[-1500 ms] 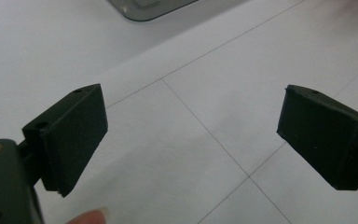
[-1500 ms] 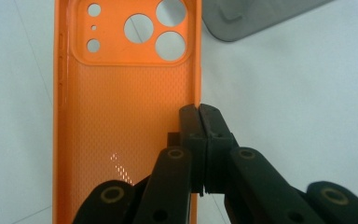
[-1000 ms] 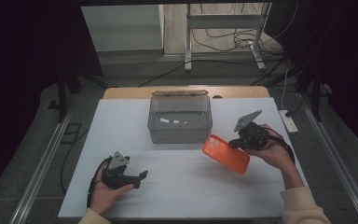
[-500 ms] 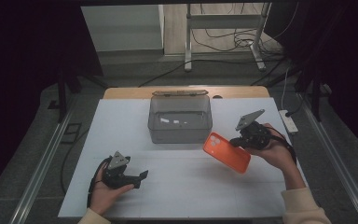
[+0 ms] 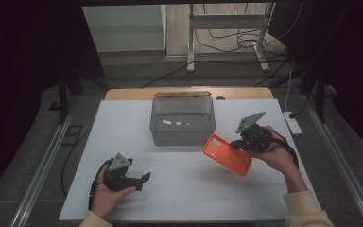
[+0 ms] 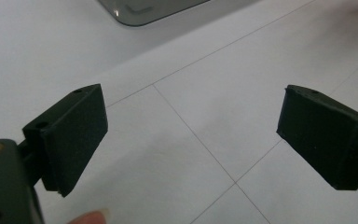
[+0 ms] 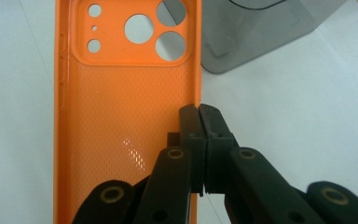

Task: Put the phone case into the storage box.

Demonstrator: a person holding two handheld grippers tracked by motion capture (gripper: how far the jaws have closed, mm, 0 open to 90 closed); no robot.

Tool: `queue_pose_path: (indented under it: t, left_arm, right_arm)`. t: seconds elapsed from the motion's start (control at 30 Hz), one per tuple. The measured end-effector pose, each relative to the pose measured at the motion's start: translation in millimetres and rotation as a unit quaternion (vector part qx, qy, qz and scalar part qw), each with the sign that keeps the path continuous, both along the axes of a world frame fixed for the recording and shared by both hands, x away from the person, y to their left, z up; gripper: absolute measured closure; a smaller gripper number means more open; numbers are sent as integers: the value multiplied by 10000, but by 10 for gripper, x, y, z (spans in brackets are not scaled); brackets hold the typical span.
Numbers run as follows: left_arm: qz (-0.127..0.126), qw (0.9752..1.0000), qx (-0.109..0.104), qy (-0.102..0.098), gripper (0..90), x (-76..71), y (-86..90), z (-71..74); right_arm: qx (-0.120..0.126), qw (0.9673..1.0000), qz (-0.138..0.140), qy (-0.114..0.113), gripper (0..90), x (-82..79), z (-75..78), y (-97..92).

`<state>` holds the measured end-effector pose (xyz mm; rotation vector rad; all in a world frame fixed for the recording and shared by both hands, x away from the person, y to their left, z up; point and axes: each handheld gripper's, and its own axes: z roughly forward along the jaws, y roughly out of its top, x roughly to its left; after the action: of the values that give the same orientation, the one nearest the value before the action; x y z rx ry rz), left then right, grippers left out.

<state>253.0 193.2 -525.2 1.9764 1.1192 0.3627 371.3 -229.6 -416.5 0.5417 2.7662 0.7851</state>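
Right gripper clamped on side edge of orange phone case, held tilted above white table, just right of grey transparent box. Left gripper with jaws wide apart, nothing between, low over table near front-left.

White table in a dark room; grey floor, cables beyond.
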Motion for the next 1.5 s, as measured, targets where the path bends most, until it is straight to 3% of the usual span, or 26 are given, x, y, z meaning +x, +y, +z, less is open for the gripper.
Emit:
queue_pose_path:
  t: [1.5]
  left_arm:
    - [19,10000,-25,33,86,5,-7,20]
  right_arm:
    - [-55,9997,225,-14,890,-93,-164,426]
